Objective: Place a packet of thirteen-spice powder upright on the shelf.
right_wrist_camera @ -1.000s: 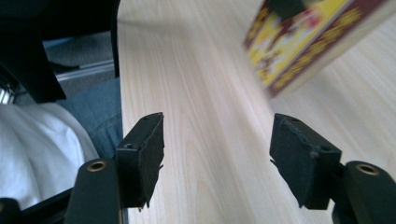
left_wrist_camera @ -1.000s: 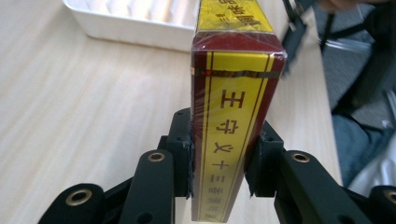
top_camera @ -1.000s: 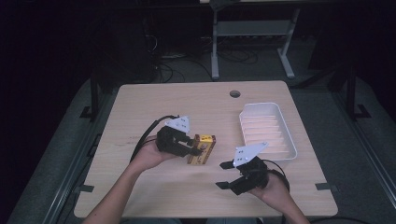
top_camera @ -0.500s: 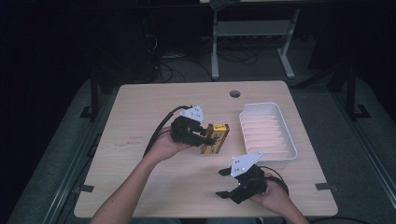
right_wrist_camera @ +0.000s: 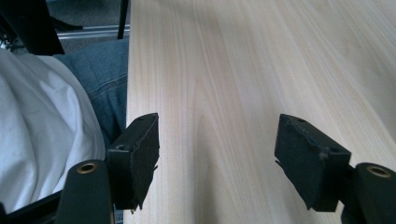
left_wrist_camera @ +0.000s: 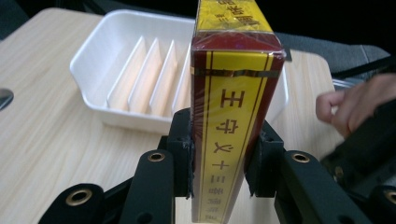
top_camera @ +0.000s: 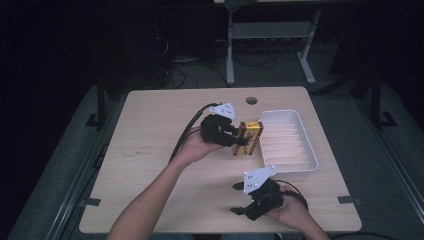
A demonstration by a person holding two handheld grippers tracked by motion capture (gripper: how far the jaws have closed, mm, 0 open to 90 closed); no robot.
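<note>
Box (top_camera: 248, 139) beside tray (top_camera: 310, 160) rim

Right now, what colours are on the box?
Yellow and dark red, with red writing; the box shows best in the left gripper view.

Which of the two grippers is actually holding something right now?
The left gripper, beside the white tray: its jaws are clamped on the yellow and red box. The right gripper, near the table edge, is open and empty.
</note>
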